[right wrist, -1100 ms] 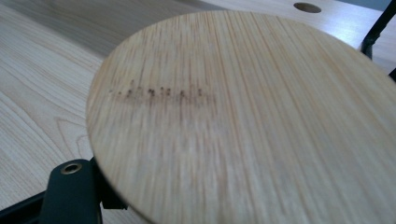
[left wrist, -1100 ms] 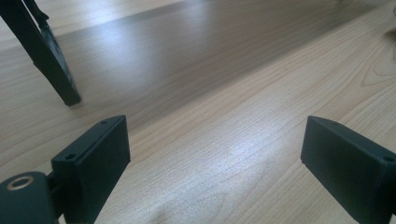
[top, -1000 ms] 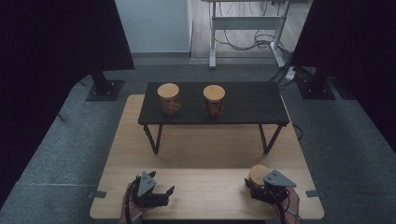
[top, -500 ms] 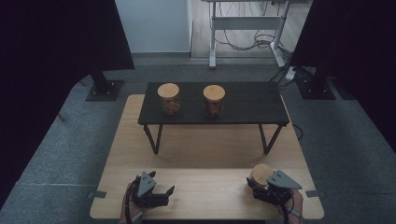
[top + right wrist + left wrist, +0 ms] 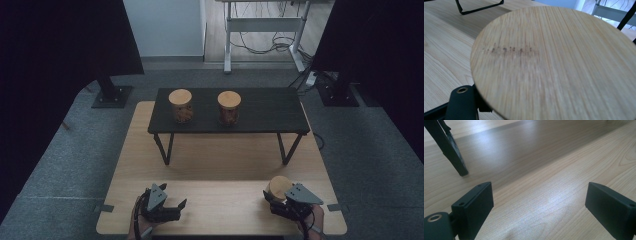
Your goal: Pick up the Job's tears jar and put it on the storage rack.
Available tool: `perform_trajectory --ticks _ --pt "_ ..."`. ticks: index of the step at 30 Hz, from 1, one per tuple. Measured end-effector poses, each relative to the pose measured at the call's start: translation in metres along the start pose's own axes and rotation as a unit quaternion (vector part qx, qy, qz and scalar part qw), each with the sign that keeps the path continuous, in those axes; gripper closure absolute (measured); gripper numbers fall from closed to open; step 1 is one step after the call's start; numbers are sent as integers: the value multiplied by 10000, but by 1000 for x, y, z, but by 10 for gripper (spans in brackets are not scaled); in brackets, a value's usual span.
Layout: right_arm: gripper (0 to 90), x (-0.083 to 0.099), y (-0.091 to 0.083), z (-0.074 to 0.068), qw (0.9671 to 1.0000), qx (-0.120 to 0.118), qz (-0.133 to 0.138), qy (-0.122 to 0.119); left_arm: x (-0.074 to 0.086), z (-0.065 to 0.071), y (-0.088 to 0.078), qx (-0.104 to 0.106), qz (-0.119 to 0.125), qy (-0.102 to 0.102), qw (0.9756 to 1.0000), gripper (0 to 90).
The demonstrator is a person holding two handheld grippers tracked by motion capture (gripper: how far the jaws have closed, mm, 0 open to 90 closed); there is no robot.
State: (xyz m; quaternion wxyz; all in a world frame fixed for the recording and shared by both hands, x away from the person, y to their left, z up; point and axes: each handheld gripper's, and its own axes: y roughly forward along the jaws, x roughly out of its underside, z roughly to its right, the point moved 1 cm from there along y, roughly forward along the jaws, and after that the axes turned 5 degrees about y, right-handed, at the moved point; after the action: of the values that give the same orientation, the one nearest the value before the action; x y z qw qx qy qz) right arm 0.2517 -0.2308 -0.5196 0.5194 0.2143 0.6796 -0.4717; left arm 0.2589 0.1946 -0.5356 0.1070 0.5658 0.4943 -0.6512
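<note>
Holding a jar with a round bamboo lid [image 5: 278,187] at the near right corner of the light wooden table [image 5: 225,210], the right tool [image 5: 280,202] is closed on it; in the right gripper view the lid's top [image 5: 559,65] spreads across the frame, with faint burnt lettering on it, and the jaws sit beneath it, so the exact contact on the jar body cannot be seen. The left tool [image 5: 172,209] rests low at the near left corner, its jaws spread wide with nothing between them; the left gripper view looks over bare wood toward one black leg [image 5: 452,152] of the small stand.

That low black stand [image 5: 250,122] sits farther back on the table and already carries two like jars with bamboo lids, one to the left [image 5: 180,105] and one nearer the middle [image 5: 229,107], both upright and apart from each other. The right part of the stand's top is bare.

By my reading, the step in hand is carrying the third jar to join the other two. The next move likely calls for lifting it clear of the table, bringing it forward over the stand's front edge without clipping it, and setting it down upright on the bare right part, well off the middle jar, before releasing.
</note>
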Motion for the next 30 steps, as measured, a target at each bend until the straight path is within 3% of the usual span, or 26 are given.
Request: perform_trajectory --ticks 16,30 --pt "249 -8 -7 -4 9998 -68 154 48 0 0 0 4 -7 -3 10000 77" --pt "249 -14 -13 -9 9996 -107 231 -91 0 0 0 -16 -9 6 10000 76"
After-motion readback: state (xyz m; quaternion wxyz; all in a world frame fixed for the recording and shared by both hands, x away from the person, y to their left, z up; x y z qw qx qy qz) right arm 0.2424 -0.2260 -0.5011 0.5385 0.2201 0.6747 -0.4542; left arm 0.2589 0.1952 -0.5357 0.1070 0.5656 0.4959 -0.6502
